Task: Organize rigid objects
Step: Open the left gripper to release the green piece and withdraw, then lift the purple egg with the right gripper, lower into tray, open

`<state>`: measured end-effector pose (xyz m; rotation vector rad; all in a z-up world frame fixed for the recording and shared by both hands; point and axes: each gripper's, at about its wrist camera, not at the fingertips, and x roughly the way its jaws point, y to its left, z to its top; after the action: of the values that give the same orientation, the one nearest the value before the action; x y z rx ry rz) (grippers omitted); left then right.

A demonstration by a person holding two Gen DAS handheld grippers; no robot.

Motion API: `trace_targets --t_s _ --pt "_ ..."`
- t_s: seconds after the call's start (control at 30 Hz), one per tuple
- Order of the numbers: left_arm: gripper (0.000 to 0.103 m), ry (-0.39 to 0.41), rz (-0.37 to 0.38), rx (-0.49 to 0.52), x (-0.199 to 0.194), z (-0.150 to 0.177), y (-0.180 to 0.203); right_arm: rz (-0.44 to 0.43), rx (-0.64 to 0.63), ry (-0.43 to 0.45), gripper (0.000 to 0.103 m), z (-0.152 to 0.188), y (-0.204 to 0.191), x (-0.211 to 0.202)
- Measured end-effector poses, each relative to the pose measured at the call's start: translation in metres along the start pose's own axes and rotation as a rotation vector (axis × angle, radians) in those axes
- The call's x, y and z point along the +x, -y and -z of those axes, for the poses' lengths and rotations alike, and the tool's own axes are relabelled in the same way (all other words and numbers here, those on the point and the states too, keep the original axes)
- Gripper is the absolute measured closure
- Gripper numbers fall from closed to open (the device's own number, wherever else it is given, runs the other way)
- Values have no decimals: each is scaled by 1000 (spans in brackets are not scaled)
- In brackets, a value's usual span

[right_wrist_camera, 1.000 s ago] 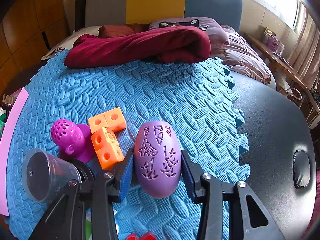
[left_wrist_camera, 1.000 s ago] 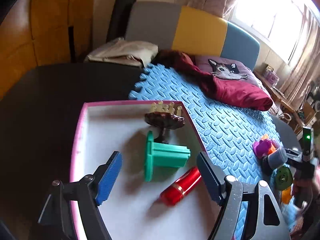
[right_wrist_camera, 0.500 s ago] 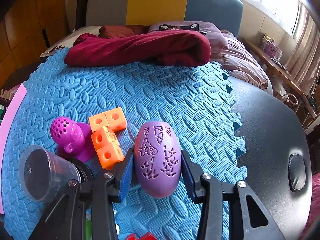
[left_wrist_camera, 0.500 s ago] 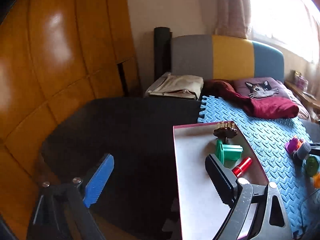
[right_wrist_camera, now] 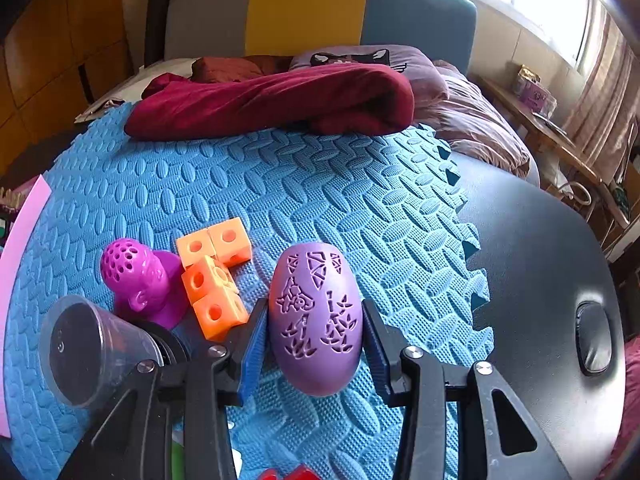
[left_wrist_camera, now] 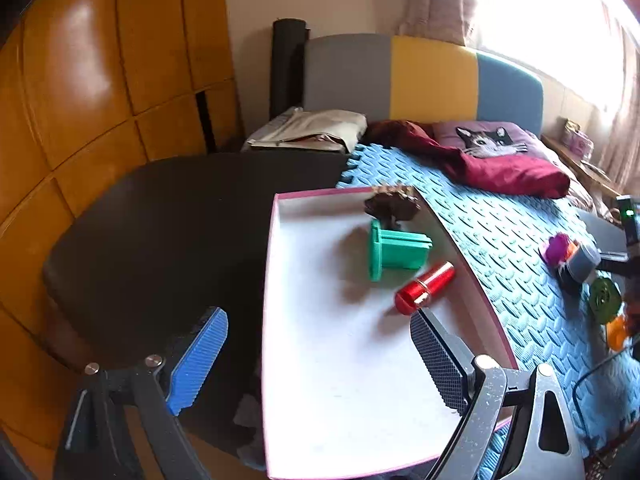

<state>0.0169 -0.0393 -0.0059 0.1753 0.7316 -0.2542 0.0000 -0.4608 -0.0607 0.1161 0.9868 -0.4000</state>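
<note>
1. Left wrist view shows the left tool (left_wrist_camera: 316, 354) released: its 2 jaws stand far apart and nothing is between them, one blue pad over the dark surface (left_wrist_camera: 160, 216) and the other over the shallow white tray with a pink rim (left_wrist_camera: 320, 360).
2. Its jaws opened wider within the last second, then stopped widening; I judge this is a release after putting something into the tray.
3. 3 things lie in the far part of the tray: a red metallic cylinder (left_wrist_camera: 425, 288) on its side, a green plastic piece with a round flange (left_wrist_camera: 396, 249) just behind it, and a dark brown tree-shaped figure (left_wrist_camera: 392, 207) near the far corner.
4. They sit close together, so the near part of the tray is free for more things.
5. Right wrist view shows the right tool (right_wrist_camera: 314, 334) clenched on a purple plastic egg with cut-out patterns (right_wrist_camera: 316, 320); both pads press its sides, and the long axis runs along the fingers, which probably keeps the round shape from slipping.
6. I cannot tell whether the egg touches the blue foam mat (right_wrist_camera: 320, 200) under it.
7. Beside it wait an orange piece made of cubes (right_wrist_camera: 212, 276), a magenta perforated head figure (right_wrist_camera: 136, 276) and a clear plastic cup (right_wrist_camera: 88, 352) on its side.
8. Probably the egg goes to the tray next.
</note>
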Motion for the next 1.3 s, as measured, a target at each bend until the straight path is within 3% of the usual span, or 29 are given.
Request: trace_targets --t_s 0.13,0.47,0.8,1.0,1.3 --pt "9 0 9 15 1 0 6 -18 18 8 59 -2 2 -1" --pt "9 3 5 22 1 -1 9 -82 100 166 59 -13 13 -36" --pt "9 -27 13 14 11 2 6 -162 73 238 59 -17 -11 -71" --pt "10 -52 3 -28 21 5 -7 -281 -64 241 59 -15 -71 -101" --pt "10 -56 -36 -113 24 9 -41 -520 -337 150 59 26 -218 -112"
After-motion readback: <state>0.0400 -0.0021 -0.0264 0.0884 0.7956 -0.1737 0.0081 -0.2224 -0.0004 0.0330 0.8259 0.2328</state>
